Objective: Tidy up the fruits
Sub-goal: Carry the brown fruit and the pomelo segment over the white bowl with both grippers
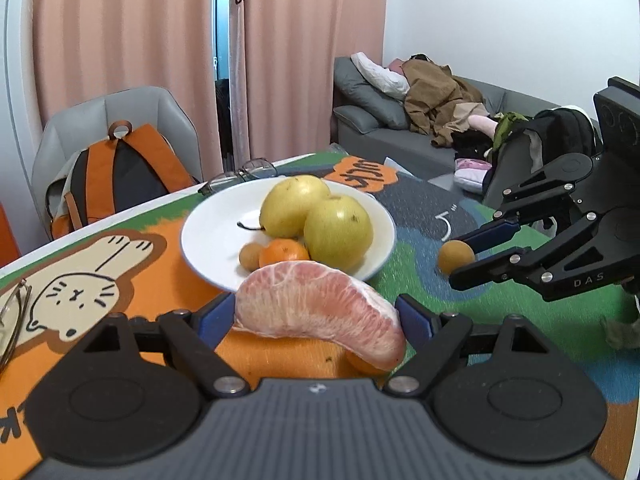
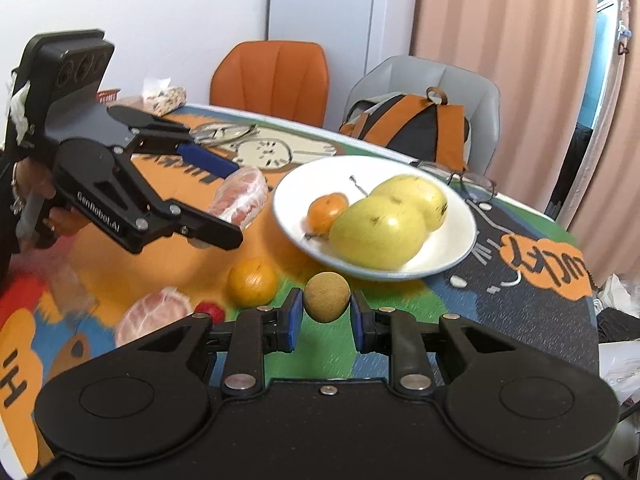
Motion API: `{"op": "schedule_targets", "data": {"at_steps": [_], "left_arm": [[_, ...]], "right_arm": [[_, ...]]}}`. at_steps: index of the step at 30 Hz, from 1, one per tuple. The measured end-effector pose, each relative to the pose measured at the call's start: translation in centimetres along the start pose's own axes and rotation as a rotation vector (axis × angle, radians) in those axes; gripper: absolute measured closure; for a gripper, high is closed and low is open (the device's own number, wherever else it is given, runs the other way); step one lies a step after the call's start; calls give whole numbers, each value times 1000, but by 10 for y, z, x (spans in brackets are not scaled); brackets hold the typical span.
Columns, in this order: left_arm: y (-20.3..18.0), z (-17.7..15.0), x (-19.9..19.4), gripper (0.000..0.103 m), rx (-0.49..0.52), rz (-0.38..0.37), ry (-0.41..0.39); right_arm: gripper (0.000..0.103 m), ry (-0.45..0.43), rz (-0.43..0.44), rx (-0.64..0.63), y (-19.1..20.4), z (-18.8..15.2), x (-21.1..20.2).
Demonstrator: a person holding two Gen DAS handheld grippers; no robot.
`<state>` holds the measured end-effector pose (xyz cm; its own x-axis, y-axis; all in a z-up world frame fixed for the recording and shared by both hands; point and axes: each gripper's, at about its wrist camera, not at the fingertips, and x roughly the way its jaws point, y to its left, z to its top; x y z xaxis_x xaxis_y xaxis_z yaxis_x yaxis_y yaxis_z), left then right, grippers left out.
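Observation:
My left gripper [image 1: 316,312] is shut on a pink pomelo segment [image 1: 320,308] just in front of the white plate [image 1: 208,236]; it also shows in the right wrist view [image 2: 224,200] with the segment [image 2: 244,196]. The plate [image 2: 456,240] holds two yellow pears [image 1: 316,216], a small orange [image 1: 284,254] and a brown longan [image 1: 249,256]. My right gripper [image 2: 325,316] is shut on a brown longan [image 2: 326,297] near the plate's rim; it shows in the left wrist view [image 1: 468,254].
On the cartoon mat [image 2: 520,288] lie an orange [image 2: 252,282], another pomelo piece [image 2: 154,318] and a small red fruit [image 2: 210,311]. Glasses [image 1: 240,176] lie behind the plate. Chairs with an orange backpack [image 2: 416,124] stand at the table's far edge.

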<state>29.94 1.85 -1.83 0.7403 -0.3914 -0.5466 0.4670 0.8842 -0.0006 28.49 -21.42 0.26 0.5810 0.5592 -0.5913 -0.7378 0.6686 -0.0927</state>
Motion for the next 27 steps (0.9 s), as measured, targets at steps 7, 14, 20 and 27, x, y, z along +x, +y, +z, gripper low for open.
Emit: {"op": "schedule_targets", "data": {"at_steps": [7, 14, 20, 27], "left_arm": [[7, 18, 11, 18, -36, 37, -28], [19, 34, 23, 18, -69, 76, -52], [28, 45, 38, 18, -107, 91, -56], [44, 53, 58, 18, -180, 100, -40]], "right_arm": [[79, -45, -47, 50, -22, 21, 9], [79, -87, -104, 102, -44, 37, 24], [79, -105, -135, 152, -61, 45, 38], [79, -81, -166, 180, -74, 51, 54]]}}
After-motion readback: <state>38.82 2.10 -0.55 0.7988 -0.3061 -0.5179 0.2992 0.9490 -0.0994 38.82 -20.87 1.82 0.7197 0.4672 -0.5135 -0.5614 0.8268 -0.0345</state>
